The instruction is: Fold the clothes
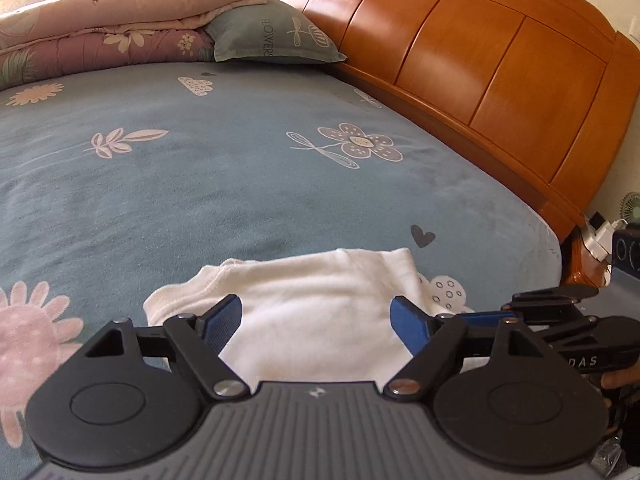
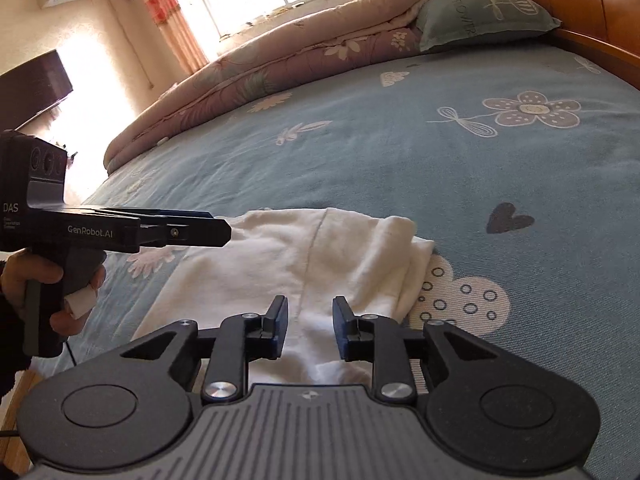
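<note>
White garment (image 2: pixel 320 256), soft folded cotton

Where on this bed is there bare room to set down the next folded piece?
The widest free patch is the blue bedsheet between the white garment and the rolled quilts, beside the headboard. It is crowded at the near edge, where the left gripper, the right gripper and the garment sit together, and in the far corner around the pillow.

Right tool (image 2: pixel 310 326) hangs parted over the folded white garment (image 2: pixel 320 248) — apparently not gripping it — on the blue bedsheet (image 2: pixel 400 168).
</note>
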